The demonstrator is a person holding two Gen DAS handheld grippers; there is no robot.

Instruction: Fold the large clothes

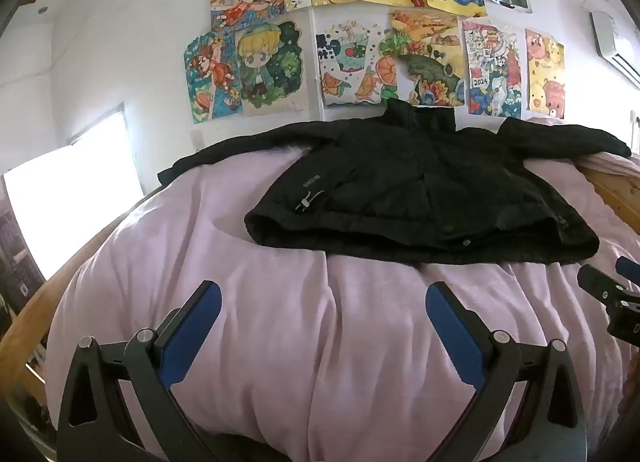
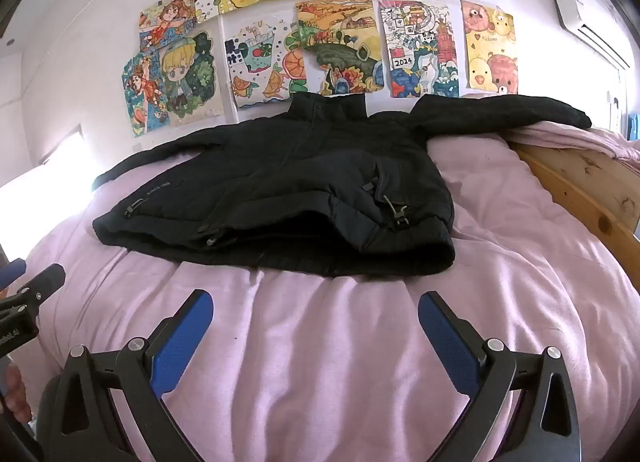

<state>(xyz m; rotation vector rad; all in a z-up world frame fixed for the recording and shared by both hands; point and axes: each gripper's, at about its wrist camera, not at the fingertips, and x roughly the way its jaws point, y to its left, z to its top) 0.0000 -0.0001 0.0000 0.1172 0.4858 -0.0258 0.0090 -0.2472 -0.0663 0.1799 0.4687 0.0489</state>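
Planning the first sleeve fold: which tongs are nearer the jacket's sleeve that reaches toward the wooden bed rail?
Right. The right tongs sit open short of the hem below that sleeve; the left tongs sit open farther toward the jacket's other side.

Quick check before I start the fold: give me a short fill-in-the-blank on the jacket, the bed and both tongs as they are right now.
1. The black jacket lies spread on the ____ bedcover.
2. Both the left tongs and the right tongs stand ____, with nothing between their fingers.
3. The jacket's collar points toward the wall covered in colourful ____.
4. Along the bed's right edge runs a ____ frame.

Missing words: pink; open; drawings; wooden
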